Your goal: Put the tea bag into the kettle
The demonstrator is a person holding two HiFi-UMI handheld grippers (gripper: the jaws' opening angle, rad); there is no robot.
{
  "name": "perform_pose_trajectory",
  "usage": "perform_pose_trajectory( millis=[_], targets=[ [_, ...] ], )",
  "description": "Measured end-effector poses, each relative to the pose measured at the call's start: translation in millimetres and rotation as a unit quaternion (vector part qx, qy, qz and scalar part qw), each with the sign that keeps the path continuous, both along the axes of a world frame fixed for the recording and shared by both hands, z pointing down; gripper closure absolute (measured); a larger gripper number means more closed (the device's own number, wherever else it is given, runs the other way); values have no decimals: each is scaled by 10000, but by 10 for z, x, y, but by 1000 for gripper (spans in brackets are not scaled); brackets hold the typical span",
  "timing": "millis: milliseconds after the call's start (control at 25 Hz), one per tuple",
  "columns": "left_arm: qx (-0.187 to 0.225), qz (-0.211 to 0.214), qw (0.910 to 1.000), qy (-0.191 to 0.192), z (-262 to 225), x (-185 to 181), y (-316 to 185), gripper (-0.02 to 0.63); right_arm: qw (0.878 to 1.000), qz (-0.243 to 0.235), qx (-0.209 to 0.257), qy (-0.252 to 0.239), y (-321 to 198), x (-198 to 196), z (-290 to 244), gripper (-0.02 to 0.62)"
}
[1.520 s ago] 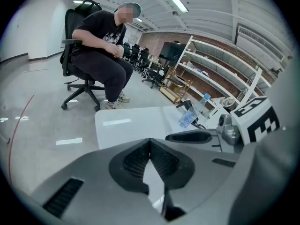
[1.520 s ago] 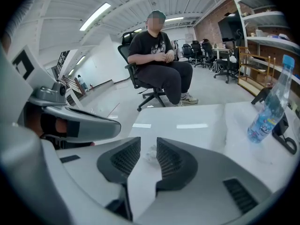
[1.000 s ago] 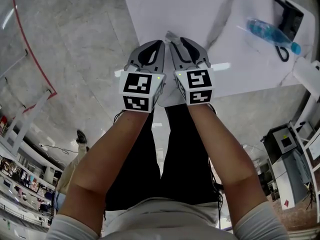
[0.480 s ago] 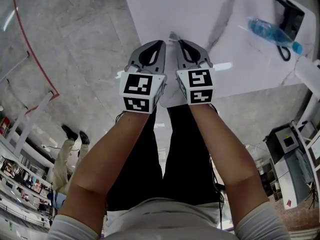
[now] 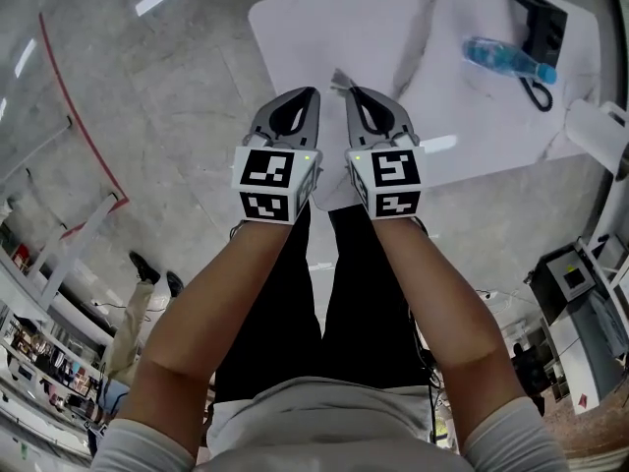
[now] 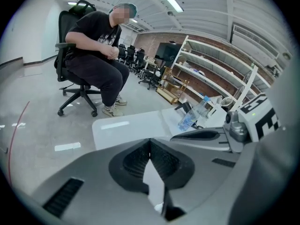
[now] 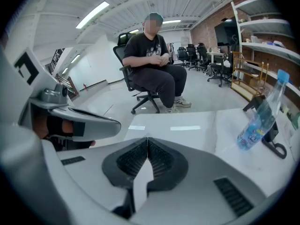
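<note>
Both jaw pairs are clamped together, empty: left gripper and right gripper, above the table. Print on the bottle is unreadable.

**Bottle at the tabletop's far right, tongs at its near edge**

The left tongs and right tongs sit side by side over the near edge of the tabletop, close but apart. A bottle stands on the tabletop's far right part, with a stand just behind it. Beyond the far edge, a person sits in a chair on the floor. Shelves stand to the right, behind the tabletop.
</note>
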State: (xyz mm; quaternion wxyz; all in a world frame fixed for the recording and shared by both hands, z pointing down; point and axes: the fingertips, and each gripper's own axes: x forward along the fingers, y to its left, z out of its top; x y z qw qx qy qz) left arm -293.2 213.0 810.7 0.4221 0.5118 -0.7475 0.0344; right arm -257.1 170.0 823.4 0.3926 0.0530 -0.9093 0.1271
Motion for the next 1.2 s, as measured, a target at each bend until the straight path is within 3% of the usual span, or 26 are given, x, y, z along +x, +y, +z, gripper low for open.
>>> perform_pose_trajectory(
  millis=[360, 880, 1200],
  targets=[
    [502, -14, 9978, -441, -1084, -99, -250, 598, 9971, 465, 216, -559, -268, -6, -1156, 583],
    [1232, 432, 9858, -1060, -3284, 91, -471, 598, 9820, 859, 587, -1574, -497, 202, -3423, 583],
    [1688, 787, 9767, -1066, -4109, 372, -442, 598, 9695, 1199, 865, -1956, -450, 463, -4332, 583]
  ],
)
